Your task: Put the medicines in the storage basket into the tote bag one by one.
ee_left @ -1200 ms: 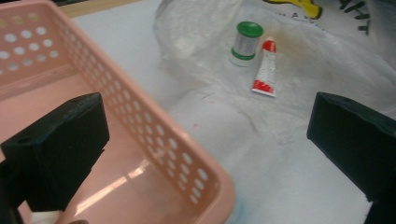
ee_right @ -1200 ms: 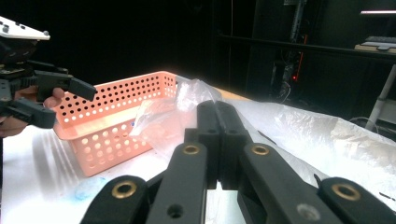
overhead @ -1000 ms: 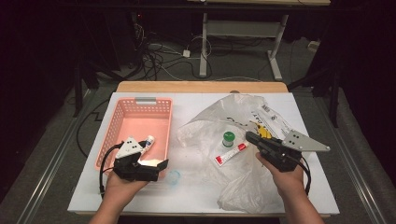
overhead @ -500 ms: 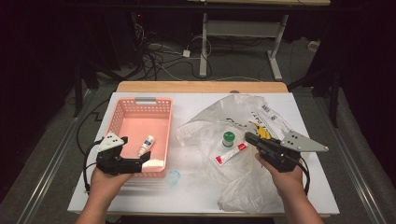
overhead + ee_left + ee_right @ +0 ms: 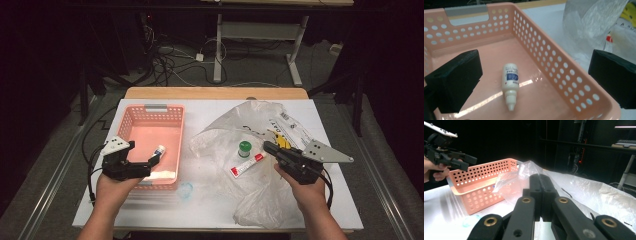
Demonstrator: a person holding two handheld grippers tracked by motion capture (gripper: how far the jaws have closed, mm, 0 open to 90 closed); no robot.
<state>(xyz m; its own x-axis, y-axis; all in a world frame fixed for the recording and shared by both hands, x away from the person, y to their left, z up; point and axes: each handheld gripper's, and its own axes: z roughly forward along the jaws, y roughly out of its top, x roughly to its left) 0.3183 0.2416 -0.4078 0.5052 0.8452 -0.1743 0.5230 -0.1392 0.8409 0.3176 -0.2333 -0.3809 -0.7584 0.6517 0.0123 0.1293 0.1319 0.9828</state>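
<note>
While the left gripper's (image 5: 534, 82) jaws gape, the dropper bottle (image 5: 510, 83) lies between them.

Both forearms come in from the near edge, each hand wrapped around the handle of a tool. The left tool (image 5: 145, 162) is held level, pointing right, its jaws spread wide apart with nothing between the pads (image 5: 456, 80). The right tool (image 5: 267, 146) points left and slightly away — its jaws are pressed flat together, nothing between them. The two hands are well apart.
</note>
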